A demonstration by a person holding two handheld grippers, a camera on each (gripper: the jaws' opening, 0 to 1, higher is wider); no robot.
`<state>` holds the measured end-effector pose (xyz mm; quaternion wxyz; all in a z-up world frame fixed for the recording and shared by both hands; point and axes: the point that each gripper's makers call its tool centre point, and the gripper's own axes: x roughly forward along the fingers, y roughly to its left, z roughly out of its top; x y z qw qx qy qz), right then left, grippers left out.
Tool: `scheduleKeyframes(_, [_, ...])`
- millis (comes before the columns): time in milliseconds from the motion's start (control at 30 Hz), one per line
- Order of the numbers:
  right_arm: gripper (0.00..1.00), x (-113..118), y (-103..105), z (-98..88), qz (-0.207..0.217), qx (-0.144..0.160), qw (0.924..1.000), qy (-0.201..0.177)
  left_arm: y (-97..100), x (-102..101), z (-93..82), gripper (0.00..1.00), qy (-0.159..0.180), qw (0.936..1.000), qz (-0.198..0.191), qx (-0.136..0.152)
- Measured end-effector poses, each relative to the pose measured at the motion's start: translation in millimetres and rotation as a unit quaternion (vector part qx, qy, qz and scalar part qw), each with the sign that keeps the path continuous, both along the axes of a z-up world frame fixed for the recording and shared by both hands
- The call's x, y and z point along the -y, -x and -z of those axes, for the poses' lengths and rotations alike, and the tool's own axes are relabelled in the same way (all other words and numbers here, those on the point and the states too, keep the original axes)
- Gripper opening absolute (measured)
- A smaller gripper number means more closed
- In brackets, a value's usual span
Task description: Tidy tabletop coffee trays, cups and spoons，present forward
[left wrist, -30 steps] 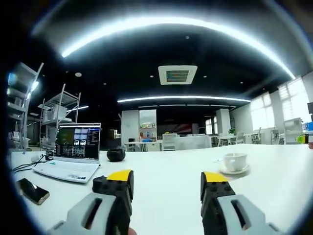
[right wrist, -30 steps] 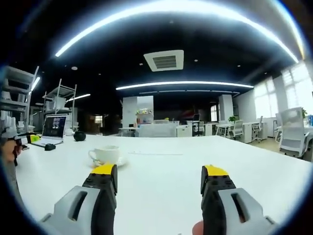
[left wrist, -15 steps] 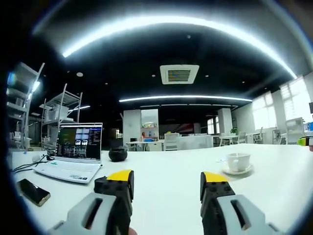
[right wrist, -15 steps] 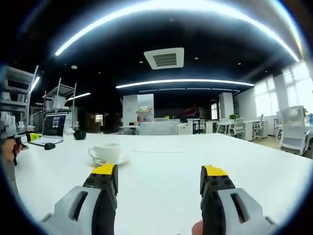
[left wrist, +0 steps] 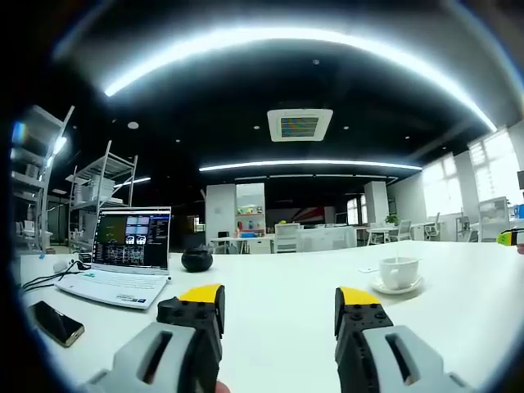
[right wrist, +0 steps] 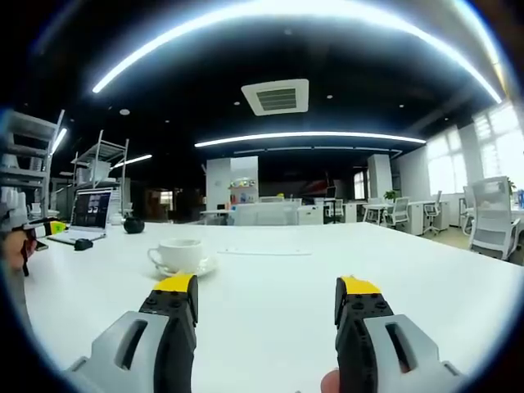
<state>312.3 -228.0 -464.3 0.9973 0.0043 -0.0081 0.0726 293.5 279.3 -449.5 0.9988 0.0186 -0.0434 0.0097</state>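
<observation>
While both grippers hover wide open w/ nothing held, cup (right wrist: 179,254) on saucer (right wrist: 199,268) sits on worktop (right wrist: 278,286) ahead-left of right gripper (right wrist: 267,296), ahead-right of left gripper (left wrist: 278,304); right looks nearer.

An open laptop (left wrist: 123,258) with its screen lit sits on the white table (left wrist: 278,303), a phone (left wrist: 56,322) lying flat nearby, a dark round object (left wrist: 196,259) behind, and metal shelving (left wrist: 98,192) beyond.
</observation>
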Motion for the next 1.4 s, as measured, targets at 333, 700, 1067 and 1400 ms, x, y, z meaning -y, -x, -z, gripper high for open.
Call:
scheduleKeyframes(333, [0.67,10,7,2.0,0.017,0.001,0.9999,-0.002,-1.2,2,-10.4,0.54,0.0,0.9999,-0.002,0.015])
scheduleKeyframes(700, [0.66,26,13,4.9,0.033,0.0,0.9994,-0.011,-1.2,9,-14.1,0.54,0.003,0.9998,-0.002,0.02])
scheduleKeyframes(1067, [0.66,26,15,11.4,0.033,-0.004,0.9993,-0.015,-3.0,13,-11.4,0.54,0.003,0.9999,0.002,0.016])
scheduleKeyframes(1400, [0.65,28,18,5.9,0.03,0.003,0.9994,-0.018,-1.9,22,-18.1,0.54,-0.003,0.9998,0.008,0.019])
